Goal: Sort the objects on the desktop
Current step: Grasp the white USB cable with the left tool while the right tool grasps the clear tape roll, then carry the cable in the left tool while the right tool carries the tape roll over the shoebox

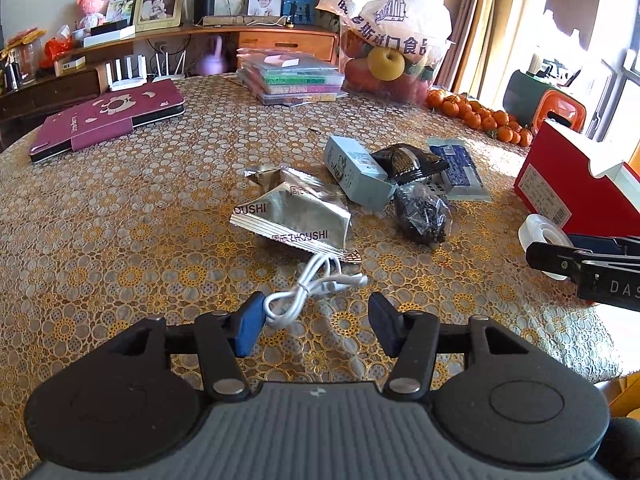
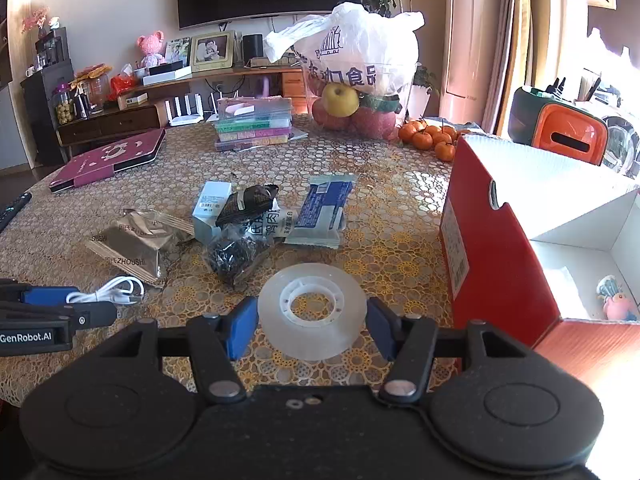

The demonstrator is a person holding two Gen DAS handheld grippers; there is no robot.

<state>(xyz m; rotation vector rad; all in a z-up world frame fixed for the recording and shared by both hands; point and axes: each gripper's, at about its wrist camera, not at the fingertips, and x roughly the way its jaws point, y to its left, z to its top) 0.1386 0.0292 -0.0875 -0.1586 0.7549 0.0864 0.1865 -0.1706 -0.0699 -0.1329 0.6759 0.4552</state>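
Our right gripper sits low over the table with its jaws spread around the tape roll; the blue pads stand just beside the roll's rim on either side, and we cannot tell whether they touch it; the roll lies flat on the lace cloth. Just to its right stands the red box, open at the top, with a small pink toy inside.

Our left gripper is wide open and holds nothing; the white cable lies coiled on the cloth just ahead of it, one loop touching or nearly touching the left pad. Beyond the cable lies the silver packet; past that, crowded together, a grey carton, a black pouch, a clear bag of dark bits and a blue-and-white wrapper.

Farther back we see a maroon case at the left, a stack of flat boxes in the middle, a fruit bag and tangerines at the right.
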